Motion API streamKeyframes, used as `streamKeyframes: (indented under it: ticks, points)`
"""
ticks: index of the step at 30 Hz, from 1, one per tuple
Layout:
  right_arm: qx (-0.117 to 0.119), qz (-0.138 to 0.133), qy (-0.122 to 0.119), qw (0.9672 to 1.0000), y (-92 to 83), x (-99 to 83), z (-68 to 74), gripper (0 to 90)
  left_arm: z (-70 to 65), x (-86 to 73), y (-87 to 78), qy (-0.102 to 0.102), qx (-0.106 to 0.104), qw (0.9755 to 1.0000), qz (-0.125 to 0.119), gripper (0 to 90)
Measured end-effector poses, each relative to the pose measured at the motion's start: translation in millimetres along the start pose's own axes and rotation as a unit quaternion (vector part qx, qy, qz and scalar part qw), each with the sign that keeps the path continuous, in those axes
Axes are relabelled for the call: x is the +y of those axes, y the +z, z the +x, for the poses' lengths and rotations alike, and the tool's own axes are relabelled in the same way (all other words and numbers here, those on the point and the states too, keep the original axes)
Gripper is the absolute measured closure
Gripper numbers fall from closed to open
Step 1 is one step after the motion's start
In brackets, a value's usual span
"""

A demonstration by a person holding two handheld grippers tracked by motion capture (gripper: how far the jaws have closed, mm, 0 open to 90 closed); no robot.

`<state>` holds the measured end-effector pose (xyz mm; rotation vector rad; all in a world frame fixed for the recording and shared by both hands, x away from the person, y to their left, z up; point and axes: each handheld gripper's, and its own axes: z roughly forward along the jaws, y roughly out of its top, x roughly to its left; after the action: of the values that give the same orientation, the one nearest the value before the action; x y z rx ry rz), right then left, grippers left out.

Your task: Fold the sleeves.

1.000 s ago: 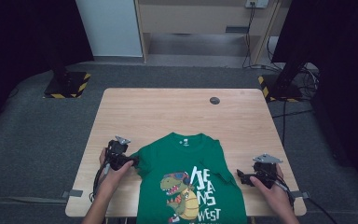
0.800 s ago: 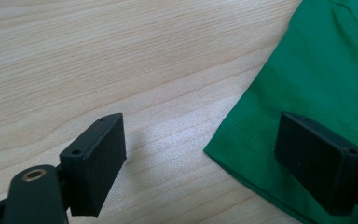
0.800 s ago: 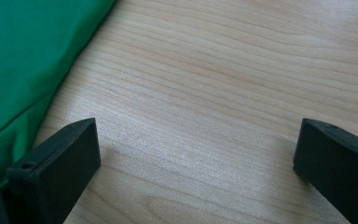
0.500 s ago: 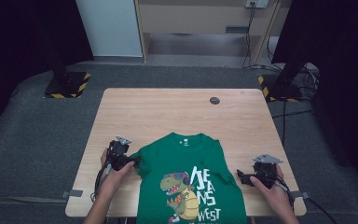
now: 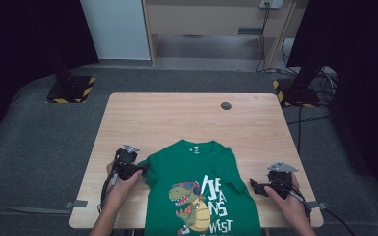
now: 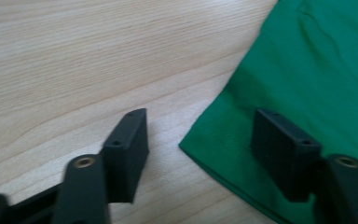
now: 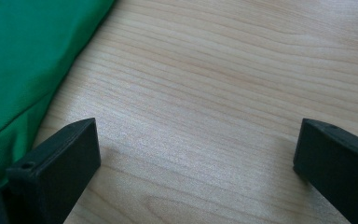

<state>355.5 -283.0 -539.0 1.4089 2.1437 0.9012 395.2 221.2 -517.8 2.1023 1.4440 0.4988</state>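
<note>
A green T-shirt (image 5: 197,187) with a dinosaur print and white letters lies flat on the wooden table (image 5: 187,123), its lower part hanging over the near edge. My left gripper (image 5: 142,169) is open at the shirt's left sleeve; in the left gripper view the sleeve corner (image 6: 200,140) lies between the spread jaws, one jaw over the green T-shirt (image 6: 307,70). My right gripper (image 5: 254,186) is open just right of the shirt, low over bare wood. In the right gripper view the green T-shirt (image 7: 23,60) edge lies beside the left jaw.
A small dark round object (image 5: 226,105) sits near the table's far edge. Black stands with striped bases (image 5: 71,88) flank the table on grey carpet. A cable (image 5: 325,209) trails from the right gripper off the table's near right corner.
</note>
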Motion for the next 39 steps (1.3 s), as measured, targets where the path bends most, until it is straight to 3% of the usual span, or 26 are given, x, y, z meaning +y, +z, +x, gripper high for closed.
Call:
streamKeyframes:
  ticks: [4,11,13,14,17,21,31,39]
  points:
    - [0.000,0.000,0.000,1.0000,0.0,0.0,0.1,0.5,-3.4,0.1,-1.5,0.011,-0.009,0.9999,0.001,44.1]
    - [0.000,0.000,0.000,1.0000,0.0,0.0,0.1,0.5,-10.2,2.9,-3.5,0.021,-0.021,0.9995,0.012,67.3]
    - [0.000,0.000,0.000,1.0000,-0.1,0.0,0.1,0.5,-11.6,3.8,-4.4,0.012,-0.029,0.9993,0.018,74.6]
    - [0.000,0.000,0.000,1.0000,-0.1,0.0,0.1,0.5,-12.0,4.5,-5.1,-0.001,-0.038,0.9991,0.021,77.4]
    - [0.000,0.000,0.000,1.0000,-0.1,-0.1,0.0,0.5,-12.2,5.0,-7.0,-0.006,-0.045,0.9989,0.013,82.6]
    - [0.000,0.000,0.000,1.0000,-0.1,-0.1,-0.1,0.5,-13.3,9.6,-16.8,-0.011,-0.055,0.9984,-0.009,84.7]
    - [0.000,0.000,0.000,1.0000,-0.2,-0.1,0.0,0.5,-19.7,19.8,-35.8,-0.008,-0.080,0.9961,-0.035,85.3]
    - [0.000,0.000,0.001,1.0000,-0.2,-0.2,0.1,0.5,-37.0,28.1,-42.7,0.005,-0.101,0.9936,-0.050,85.1]
